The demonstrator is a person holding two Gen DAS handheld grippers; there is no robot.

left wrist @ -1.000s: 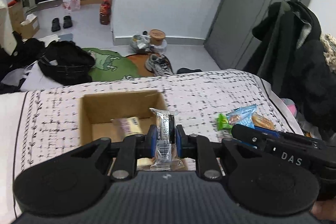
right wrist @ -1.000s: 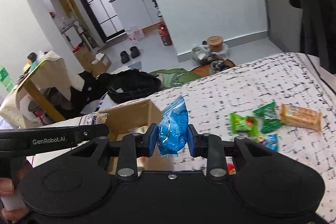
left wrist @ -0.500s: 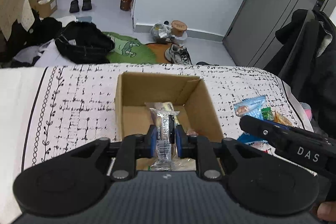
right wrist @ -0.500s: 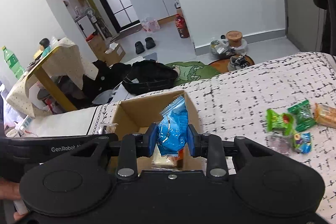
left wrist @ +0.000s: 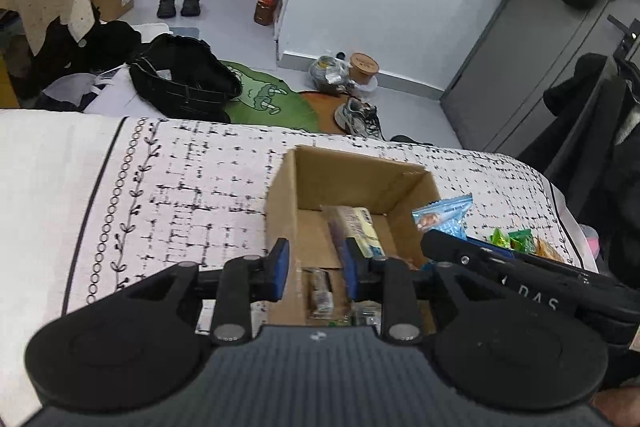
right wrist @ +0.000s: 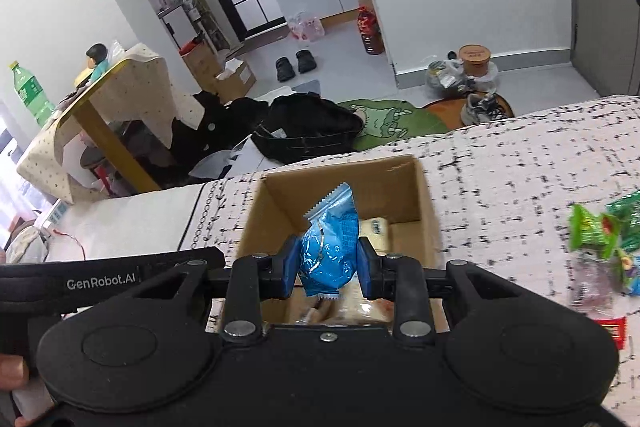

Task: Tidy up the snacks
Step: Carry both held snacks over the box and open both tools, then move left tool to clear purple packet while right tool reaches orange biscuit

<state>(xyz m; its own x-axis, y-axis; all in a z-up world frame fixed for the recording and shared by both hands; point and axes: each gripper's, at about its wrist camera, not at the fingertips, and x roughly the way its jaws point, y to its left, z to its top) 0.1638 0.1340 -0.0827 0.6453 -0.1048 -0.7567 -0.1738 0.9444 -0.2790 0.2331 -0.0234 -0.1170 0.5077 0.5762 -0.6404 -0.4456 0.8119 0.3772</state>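
left wrist view: left gripper [left wrist: 313, 269], jaws spread and empty, hangs over the open brown cardboard box [left wrist: 280, 203] at twelve o'clock, wrapped snacks inside. right gripper [right wrist: 329, 267] pinches a crinkly blue foil snack packet [right wrist: 330, 247] above it, seemingly to drop in. green packets [right wrist: 592, 227] wait at three o'clock.

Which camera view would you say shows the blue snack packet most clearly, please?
The right wrist view: the blue snack packet sits centered and unobstructed in the right gripper, above the cardboard box. The left wrist view shows only its upper part, beyond the box's right wall.
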